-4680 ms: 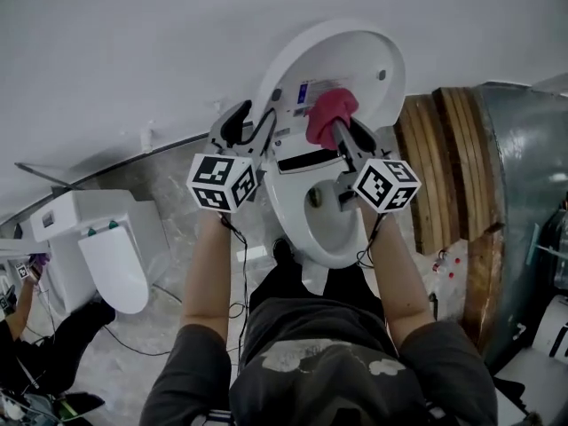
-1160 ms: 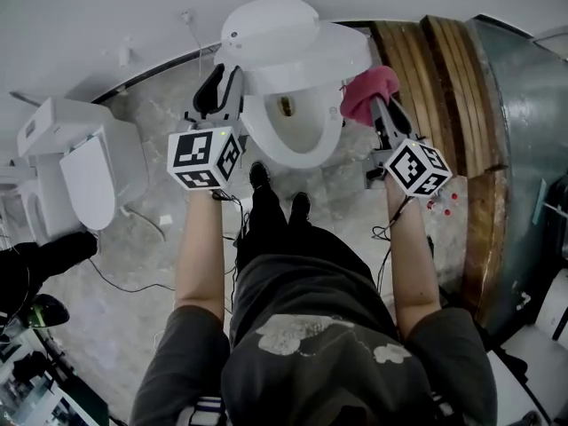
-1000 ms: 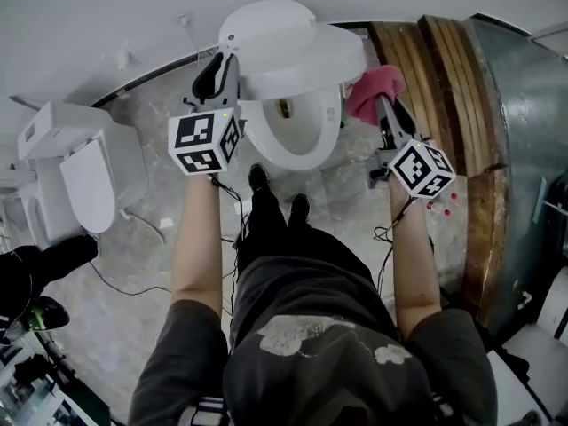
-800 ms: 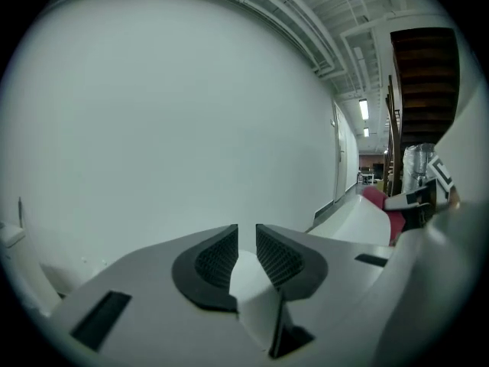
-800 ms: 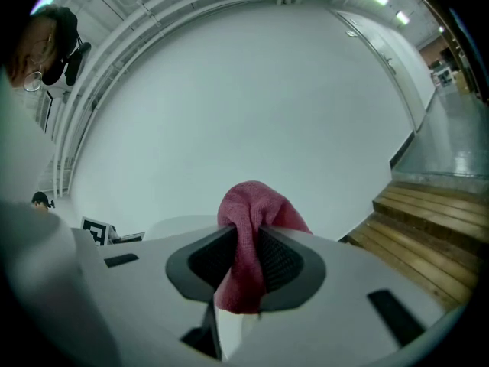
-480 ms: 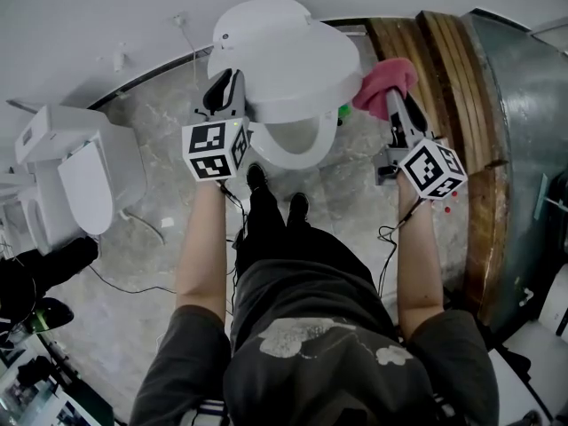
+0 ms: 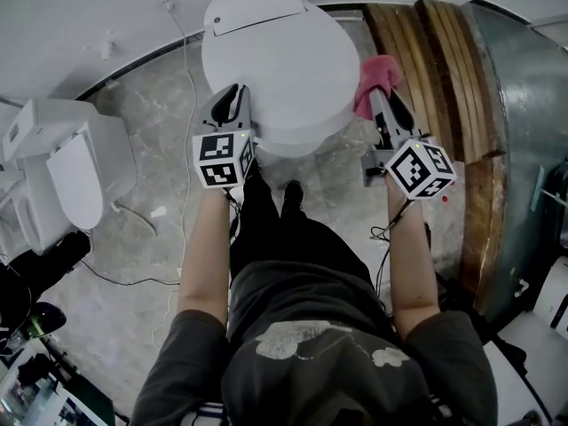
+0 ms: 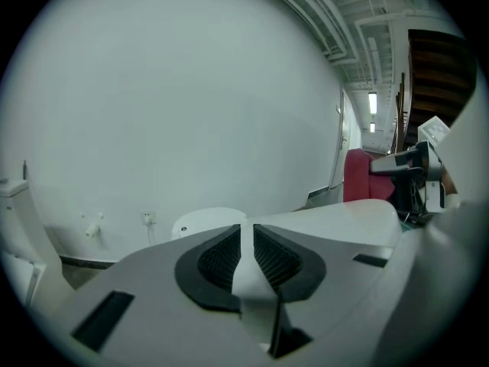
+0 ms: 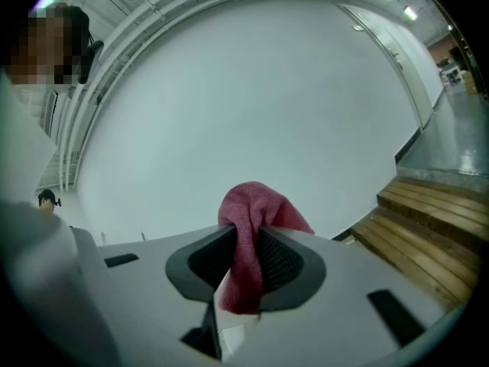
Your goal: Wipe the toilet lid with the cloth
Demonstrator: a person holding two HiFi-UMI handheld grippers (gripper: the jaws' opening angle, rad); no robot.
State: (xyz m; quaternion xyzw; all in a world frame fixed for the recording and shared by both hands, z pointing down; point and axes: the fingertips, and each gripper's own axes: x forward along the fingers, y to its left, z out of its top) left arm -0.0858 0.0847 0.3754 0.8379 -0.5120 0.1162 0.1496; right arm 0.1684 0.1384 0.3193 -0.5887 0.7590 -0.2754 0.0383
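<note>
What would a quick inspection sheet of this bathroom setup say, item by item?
Surface: toilet lid closed, white, no marks made out.
Job's things: pink cloth beside the lid's right edge; contact unclear.
Clutter: nothing seen on the lid.
Grippers: right gripper jaws shut on the cloth; left gripper at the lid's left front edge, jaws just closed to a narrow gap, nothing clearly gripped.
Cables: black cable on the grey stone floor; wires hang below both grippers.
Surroundings: second toilet at left, wooden steps at right.
</note>
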